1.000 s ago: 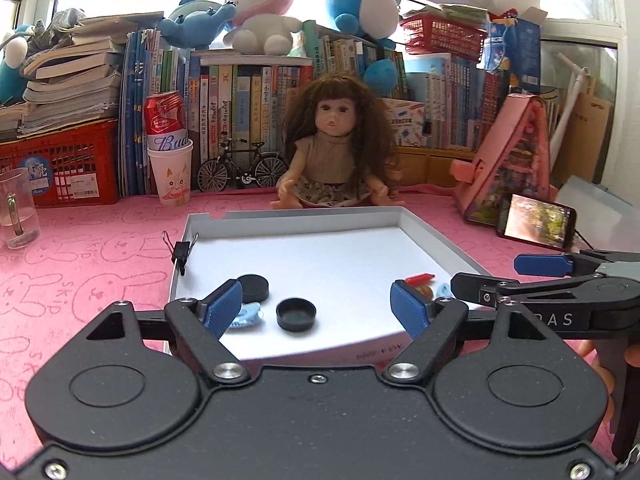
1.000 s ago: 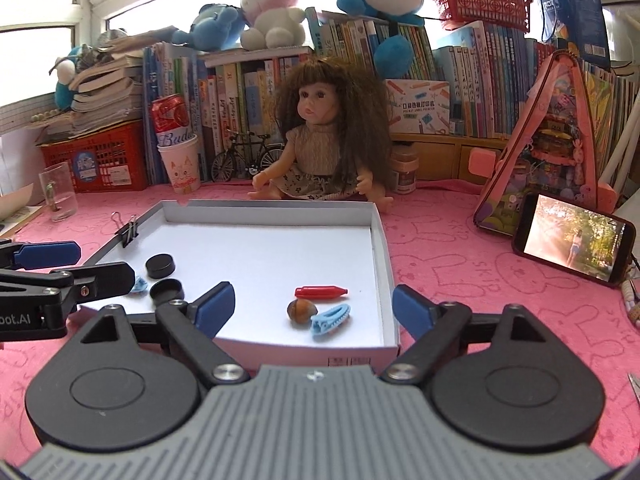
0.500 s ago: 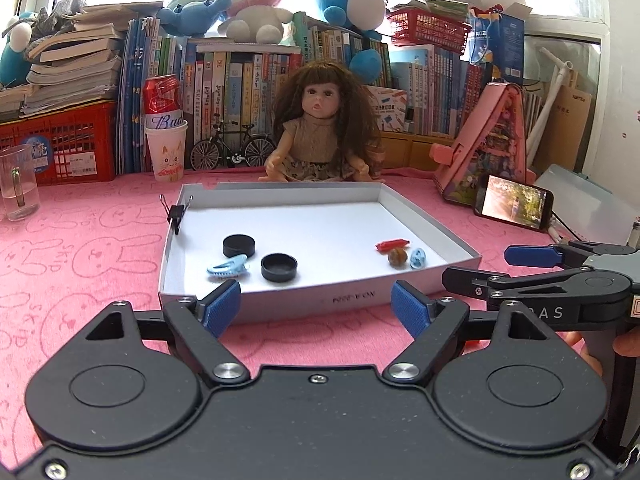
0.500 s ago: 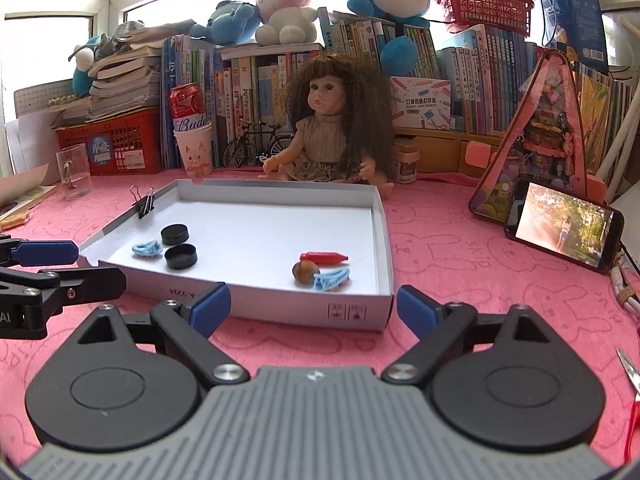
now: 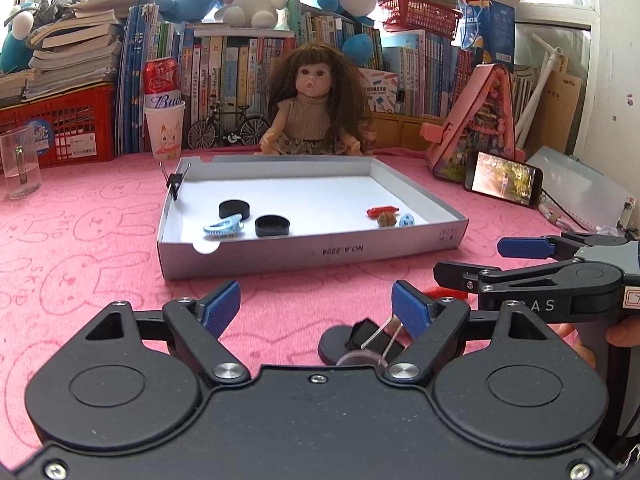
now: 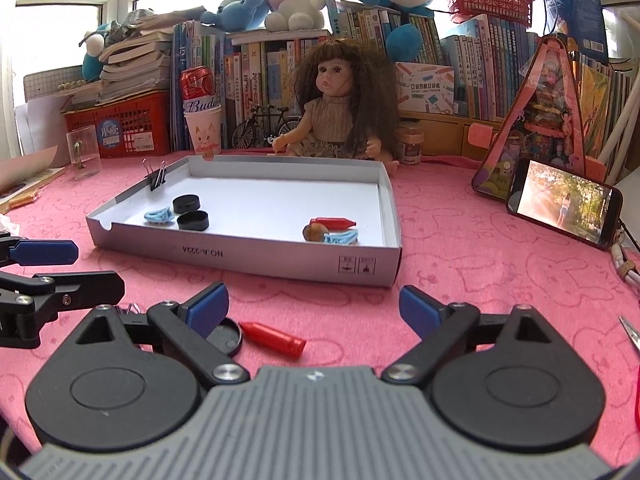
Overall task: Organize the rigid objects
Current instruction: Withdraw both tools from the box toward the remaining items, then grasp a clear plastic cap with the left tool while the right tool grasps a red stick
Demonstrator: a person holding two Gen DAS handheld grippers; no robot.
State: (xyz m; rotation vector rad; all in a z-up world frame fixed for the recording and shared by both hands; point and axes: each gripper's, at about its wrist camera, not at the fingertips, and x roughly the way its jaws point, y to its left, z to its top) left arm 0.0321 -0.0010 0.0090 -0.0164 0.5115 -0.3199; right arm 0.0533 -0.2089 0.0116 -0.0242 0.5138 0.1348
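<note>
A shallow white box (image 5: 304,250) (image 6: 240,258) sits on the pink cloth. It holds two black caps (image 5: 272,225) (image 6: 193,220), two blue hair clips (image 5: 222,225) (image 6: 341,237), a red piece (image 6: 333,223) and a brown nut (image 6: 313,233). My left gripper (image 5: 316,306) is open and empty in front of the box. A black binder clip (image 5: 376,338) on a black lid (image 5: 334,346) lies by its right finger. My right gripper (image 6: 314,306) is open and empty. A red crayon-like piece (image 6: 274,338) and a black lid (image 6: 224,336) lie by its left finger.
A doll (image 5: 316,112) sits behind the box, with books, a toy bicycle (image 5: 228,128), a cup and can (image 5: 164,128). A binder clip (image 5: 175,182) grips the box's left wall. A phone (image 6: 564,204) leans at right. A glass (image 5: 18,166) stands at left.
Both grippers have drawn back from over the box toward me. The box now lies farther off, and loose items on the cloth in front of it have come into view.
</note>
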